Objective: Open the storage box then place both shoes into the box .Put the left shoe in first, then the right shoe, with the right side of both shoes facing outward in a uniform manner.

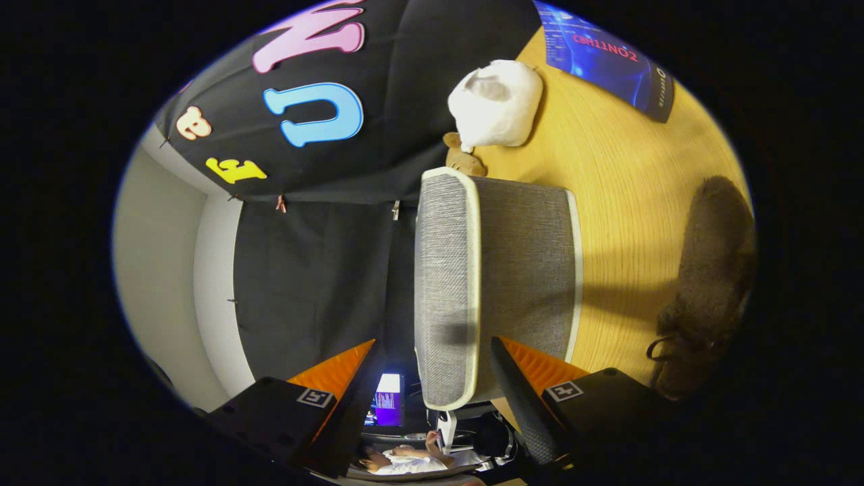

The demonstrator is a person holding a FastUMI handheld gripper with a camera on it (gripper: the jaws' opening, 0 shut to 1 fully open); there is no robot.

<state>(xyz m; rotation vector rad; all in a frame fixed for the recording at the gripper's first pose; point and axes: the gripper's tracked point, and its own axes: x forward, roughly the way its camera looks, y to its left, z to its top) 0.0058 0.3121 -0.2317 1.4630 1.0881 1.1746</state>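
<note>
A grey fabric storage box (520, 270) with white trim stands on the wooden table (628, 189); its lid looks closed. My gripper (433, 343) is open, and its two fingers straddle the box's near trimmed edge. One finger (520, 385) lies against the grey top face. The other finger (344, 378) stands off the box's side with a gap. A brown furry shoe (715, 283) with dark laces lies on the table beyond the box's far side. I cannot make out a second shoe for certain.
A white plush object (496, 101) and a small brown soft toy (462, 158) sit on the table beside the box. A blue printed mat (607, 61) lies farther along. Past the fingers a person (405, 462) sits near a lit screen (388, 398).
</note>
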